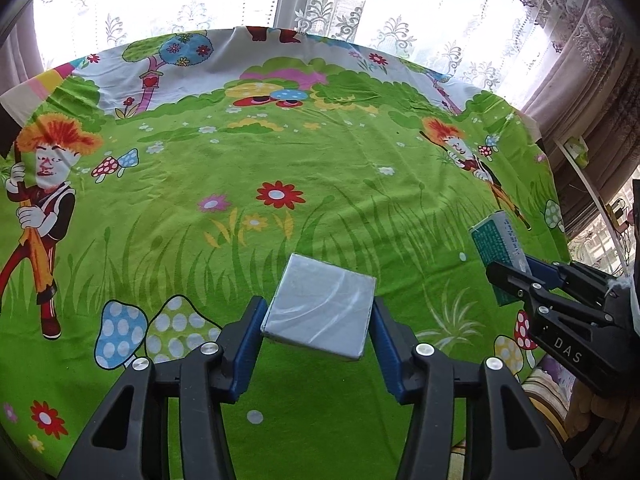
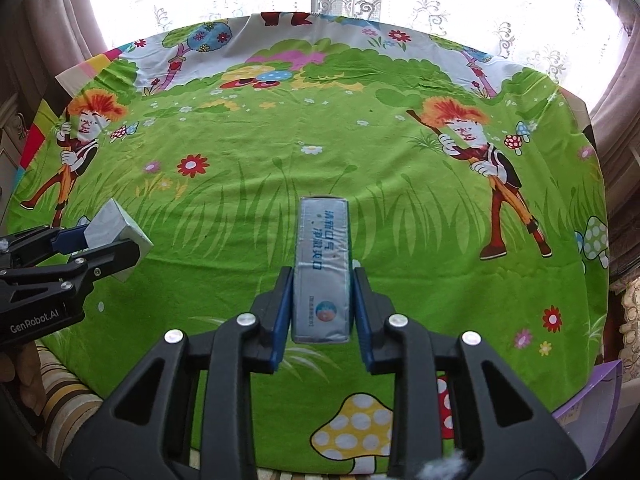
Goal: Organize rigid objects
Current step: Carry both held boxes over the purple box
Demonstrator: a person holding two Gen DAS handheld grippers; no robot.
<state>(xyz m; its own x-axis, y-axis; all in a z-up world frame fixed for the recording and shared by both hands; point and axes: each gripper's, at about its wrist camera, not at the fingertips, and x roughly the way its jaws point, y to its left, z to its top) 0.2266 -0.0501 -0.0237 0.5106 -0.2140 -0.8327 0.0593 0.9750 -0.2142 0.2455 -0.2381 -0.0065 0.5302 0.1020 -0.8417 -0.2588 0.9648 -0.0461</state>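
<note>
Bright daylight floods through white lace curtains point(image 1: 360, 4) at twelve o'clock, with heavier mauve drapes point(image 1: 576, 52) hanging at two. A round table wears a green cartoon cloth point(image 2: 320, 152) of mushrooms and flowers, and a striped cushion point(image 2: 68, 396) peeks in at eight o'clock

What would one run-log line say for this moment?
left gripper: shut on grey box | right gripper: shut on silver pack | both above tablecloth

Both boxes, the square one point(image 1: 320, 306) and the long one point(image 2: 323, 270), look glossy, film-wrapped; the tablecloth point(image 1: 320, 168) is matt printed cloth.
</note>
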